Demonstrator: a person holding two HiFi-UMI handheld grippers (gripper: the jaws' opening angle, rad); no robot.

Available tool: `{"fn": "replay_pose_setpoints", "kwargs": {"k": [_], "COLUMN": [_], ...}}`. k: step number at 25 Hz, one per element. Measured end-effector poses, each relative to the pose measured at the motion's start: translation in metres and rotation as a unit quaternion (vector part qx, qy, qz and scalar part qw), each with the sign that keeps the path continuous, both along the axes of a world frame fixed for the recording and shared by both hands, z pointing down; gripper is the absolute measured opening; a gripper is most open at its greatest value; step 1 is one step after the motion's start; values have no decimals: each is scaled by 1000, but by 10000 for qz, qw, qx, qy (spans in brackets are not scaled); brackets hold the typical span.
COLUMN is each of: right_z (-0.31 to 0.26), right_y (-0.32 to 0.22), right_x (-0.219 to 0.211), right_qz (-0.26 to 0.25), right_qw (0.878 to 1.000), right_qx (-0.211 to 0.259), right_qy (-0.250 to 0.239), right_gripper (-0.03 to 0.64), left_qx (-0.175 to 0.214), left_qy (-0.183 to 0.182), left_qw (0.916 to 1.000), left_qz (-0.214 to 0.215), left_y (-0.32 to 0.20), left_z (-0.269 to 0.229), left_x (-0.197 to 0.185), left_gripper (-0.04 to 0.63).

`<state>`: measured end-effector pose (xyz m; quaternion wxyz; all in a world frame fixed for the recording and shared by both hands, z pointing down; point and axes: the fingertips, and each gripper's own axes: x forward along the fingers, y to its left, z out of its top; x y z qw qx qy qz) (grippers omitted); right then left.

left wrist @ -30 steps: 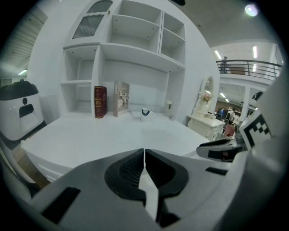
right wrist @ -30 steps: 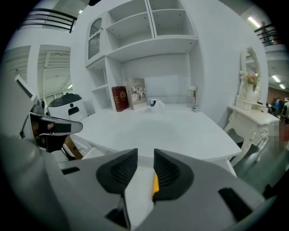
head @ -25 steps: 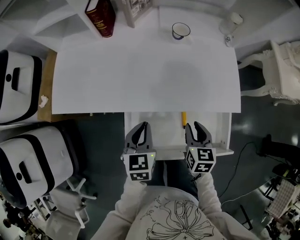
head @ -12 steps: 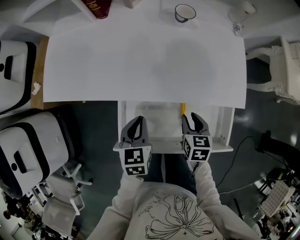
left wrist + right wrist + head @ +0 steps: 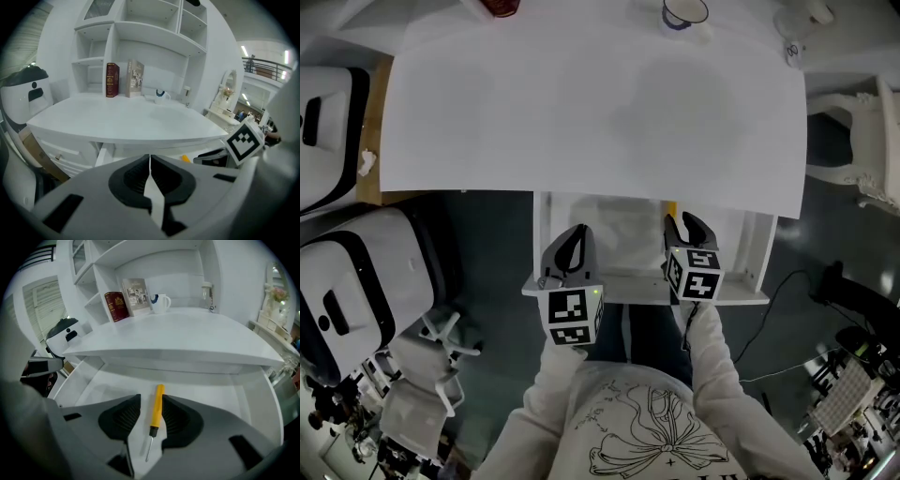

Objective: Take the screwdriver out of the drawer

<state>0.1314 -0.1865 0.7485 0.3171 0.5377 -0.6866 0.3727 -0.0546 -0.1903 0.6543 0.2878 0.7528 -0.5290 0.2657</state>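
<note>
Left gripper point(image 5: 149, 164): fingers point(image 5: 131, 178) pressed together, holding nothing. Right gripper point(image 5: 151, 401): fingers point(image 5: 180, 420) spread wide, with the yellow screwdriver point(image 5: 158, 406) between them, untouched. It lies flat in the open drawer point(image 5: 215, 394) under the white table point(image 5: 187, 329).

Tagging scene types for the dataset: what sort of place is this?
Probably a staged home study inside a larger hall. A white desk with an open drawer stands under shelves holding a red book and a mug, yet a railed upper gallery with strip lights shows beyond, in the left gripper view.
</note>
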Motion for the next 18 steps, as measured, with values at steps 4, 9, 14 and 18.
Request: {"fn": "replay_pose_setpoints", "kwargs": {"k": [4, 9, 14, 18], "right_z": [17, 36, 46, 54], "right_y": [0, 4, 5, 8], "right_x": [0, 1, 4, 3], "right_qz": [55, 127, 110, 87], "right_qw": [9998, 9988, 9979, 9968], "right_qx": [-209, -466, -609, -761], "right_qy": [27, 67, 177, 247], "right_gripper": [133, 124, 110, 95], "left_qx": [-32, -49, -69, -120], "left_qy": [-2, 6, 10, 27], "left_qw": [10000, 10000, 9999, 9998], "left_qz": [-37, -86, -124, -178], "left_y": [0, 0, -1, 1], "left_z": [4, 6, 8, 9], "left_x": [-2, -5, -8, -12], "left_gripper": [11, 11, 11, 11]}}
